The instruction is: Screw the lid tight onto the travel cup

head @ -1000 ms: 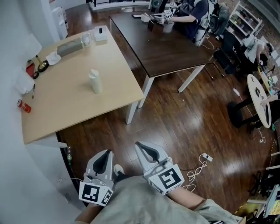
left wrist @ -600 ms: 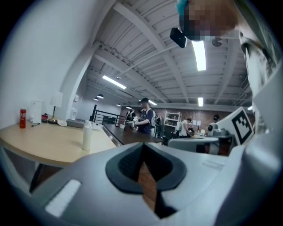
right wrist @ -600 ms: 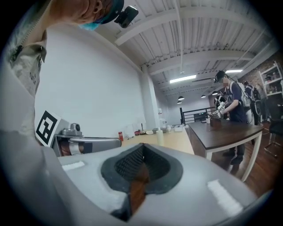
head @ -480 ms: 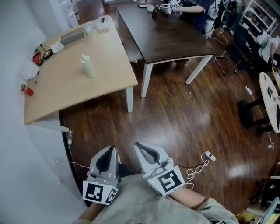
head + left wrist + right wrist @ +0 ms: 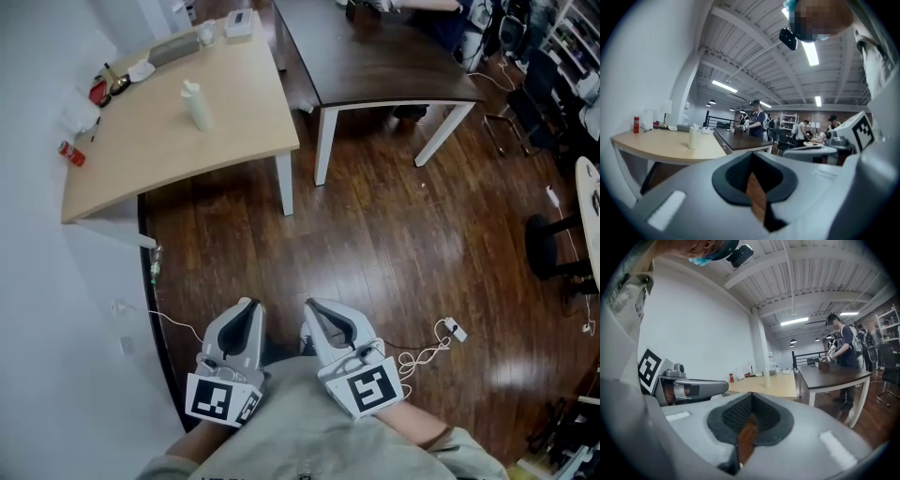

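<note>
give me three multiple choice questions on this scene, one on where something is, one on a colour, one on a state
1. Where does the travel cup stand?
A) on a chair
B) on the light wooden table
C) on a shelf

2. What colour is the can near that table's edge?
A) blue
B) green
C) red

3. How are the left gripper and the right gripper?
A) both shut, empty
B) both wide open
C) each clamped on a lid

Answers:
1 B, the head view shows it upright on the light tabletop.
2 C, it shows red in the head view and the left gripper view.
3 A, each gripper view shows the jaws together with nothing between them.
</note>
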The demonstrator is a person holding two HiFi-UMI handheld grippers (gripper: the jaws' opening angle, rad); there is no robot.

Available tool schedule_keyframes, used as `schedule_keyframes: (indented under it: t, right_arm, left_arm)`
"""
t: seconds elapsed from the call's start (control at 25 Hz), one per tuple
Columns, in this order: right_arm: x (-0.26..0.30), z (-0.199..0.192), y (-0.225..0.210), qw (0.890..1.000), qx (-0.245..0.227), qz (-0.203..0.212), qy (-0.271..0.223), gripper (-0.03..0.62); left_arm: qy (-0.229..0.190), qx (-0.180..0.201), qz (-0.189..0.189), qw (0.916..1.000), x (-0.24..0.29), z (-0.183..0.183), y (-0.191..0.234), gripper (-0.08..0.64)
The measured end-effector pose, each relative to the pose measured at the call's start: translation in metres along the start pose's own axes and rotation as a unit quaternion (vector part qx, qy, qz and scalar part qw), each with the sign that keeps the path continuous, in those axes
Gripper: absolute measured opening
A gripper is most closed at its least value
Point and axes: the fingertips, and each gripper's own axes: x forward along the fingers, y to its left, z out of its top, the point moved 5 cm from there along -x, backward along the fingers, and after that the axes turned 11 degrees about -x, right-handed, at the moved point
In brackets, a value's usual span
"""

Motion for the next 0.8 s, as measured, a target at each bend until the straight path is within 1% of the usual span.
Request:
schedule_keyframes:
  t: [0.12,0.32,0.56,0.8]
  right_arm:
    - [-0.007,-0.004,0.000,1.000,-0.006,-0.009,0.001,-0.002]
    - [-0.014,-0.010,-0.001,1.000,-0.002,-0.028,0.002,-0.002]
    - [-0.010,-0.004,-0.003,0.999,-0.008,-0.041,-0.006,-0.002]
    - [-0.008,-0.003,-0.006,0.999,-0.003,-0.049,-0.007,-0.002]
  left_arm:
    - [0.007,-0.002,-0.006,1.0000,0.002,-0.006,-0.008,0.002]
    - [0.019,0.012,-0.023,0.9995,0.002,-0.011,-0.016,0.002]
    - [0.024,0.025,-0.035,0.9988,0.005,-0.003,-0.016,0.002]
    - [0.033,0.025,-0.046,0.9981,0.010,-0.002,-0.015,0.002]
